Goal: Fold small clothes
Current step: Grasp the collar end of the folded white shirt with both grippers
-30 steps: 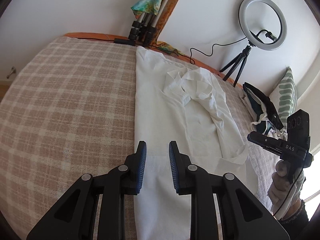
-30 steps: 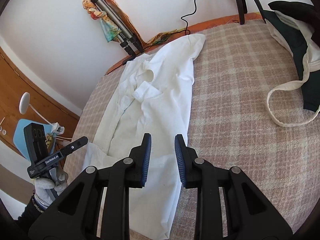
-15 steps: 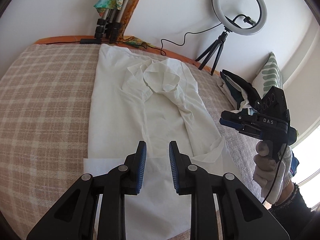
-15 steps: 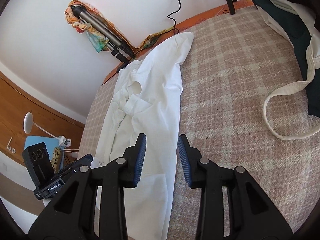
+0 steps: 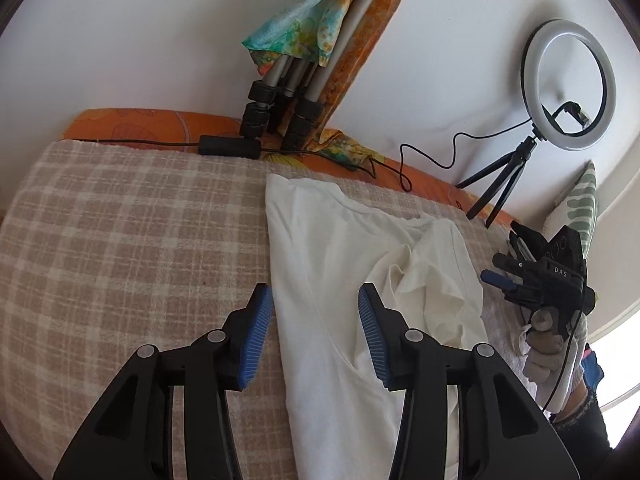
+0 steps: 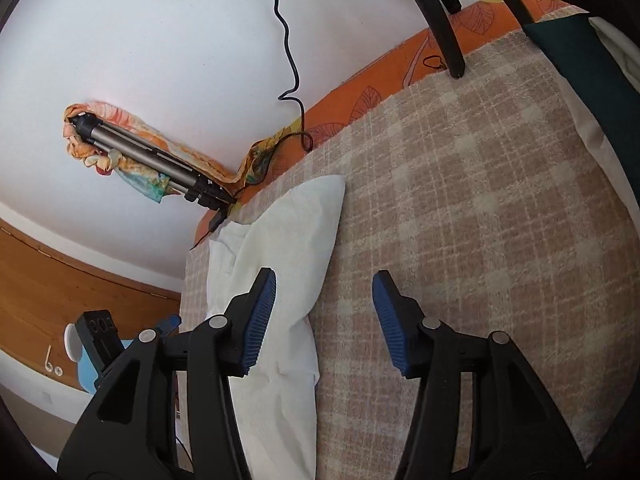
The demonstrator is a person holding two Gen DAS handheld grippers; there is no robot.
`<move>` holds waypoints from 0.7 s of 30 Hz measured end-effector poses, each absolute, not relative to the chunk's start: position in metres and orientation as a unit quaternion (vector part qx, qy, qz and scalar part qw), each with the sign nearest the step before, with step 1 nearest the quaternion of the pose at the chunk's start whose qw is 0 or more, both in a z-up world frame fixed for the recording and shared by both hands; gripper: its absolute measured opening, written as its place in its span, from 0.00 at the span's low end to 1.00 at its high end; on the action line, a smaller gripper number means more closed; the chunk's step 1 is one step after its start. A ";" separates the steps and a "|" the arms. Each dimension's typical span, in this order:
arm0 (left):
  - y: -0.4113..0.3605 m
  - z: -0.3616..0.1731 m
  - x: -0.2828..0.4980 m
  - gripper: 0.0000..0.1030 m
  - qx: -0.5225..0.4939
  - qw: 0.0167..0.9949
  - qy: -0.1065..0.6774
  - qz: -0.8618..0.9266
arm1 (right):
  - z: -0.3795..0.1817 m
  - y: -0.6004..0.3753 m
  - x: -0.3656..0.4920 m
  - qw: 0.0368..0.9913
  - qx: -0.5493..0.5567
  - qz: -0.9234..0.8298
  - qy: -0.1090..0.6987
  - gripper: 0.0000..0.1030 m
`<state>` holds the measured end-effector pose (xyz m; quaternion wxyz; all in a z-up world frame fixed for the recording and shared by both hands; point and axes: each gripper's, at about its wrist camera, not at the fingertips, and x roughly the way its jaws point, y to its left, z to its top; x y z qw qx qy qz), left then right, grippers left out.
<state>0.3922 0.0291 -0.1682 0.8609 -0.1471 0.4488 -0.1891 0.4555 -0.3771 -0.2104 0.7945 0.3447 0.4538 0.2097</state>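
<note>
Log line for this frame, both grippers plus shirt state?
phase: approach | left gripper: open, over left shirt edge | right gripper: open, over right edge | white shirt: flat on checked blanket, ungrasped

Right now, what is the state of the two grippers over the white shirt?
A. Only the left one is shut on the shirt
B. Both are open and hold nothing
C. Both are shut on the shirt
B: the left gripper and the right gripper both have their jaws wide apart above the white shirt, with no cloth pinched between them.

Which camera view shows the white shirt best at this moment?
The left wrist view: the white shirt lies there in nearly full width, with its bunched folds. The right wrist view shows only one edge strip and a corner, partly behind a finger.
</note>
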 end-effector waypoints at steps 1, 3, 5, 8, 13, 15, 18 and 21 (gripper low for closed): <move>0.031 -0.173 0.404 0.42 -0.155 0.859 0.451 -0.188 | -0.213 -0.376 0.465 0.793 0.348 0.210 0.455 0.52; 0.033 -0.182 0.424 0.42 -0.168 0.855 0.453 -0.188 | -0.217 -0.372 0.479 0.791 0.345 0.209 0.459 0.52; 0.031 -0.190 0.443 0.42 -0.171 0.850 0.459 -0.192 | -0.219 -0.367 0.489 0.790 0.346 0.218 0.457 0.52; 0.029 -0.199 0.466 0.42 -0.179 0.848 0.460 -0.194 | -0.219 -0.363 0.500 0.788 0.350 0.227 0.454 0.52; 0.023 -0.212 0.477 0.42 -0.194 0.842 0.453 -0.220 | -0.217 -0.354 0.510 0.787 0.335 0.250 0.454 0.52; 0.020 -0.212 0.479 0.39 -0.186 0.843 0.449 -0.229 | -0.216 -0.349 0.513 0.788 0.326 0.254 0.456 0.50; 0.017 -0.212 0.483 0.13 -0.188 0.839 0.452 -0.239 | -0.217 -0.341 0.517 0.788 0.310 0.257 0.465 0.34; 0.015 -0.207 0.479 0.03 -0.178 0.850 0.441 -0.228 | -0.215 -0.328 0.521 0.795 0.272 0.251 0.481 0.08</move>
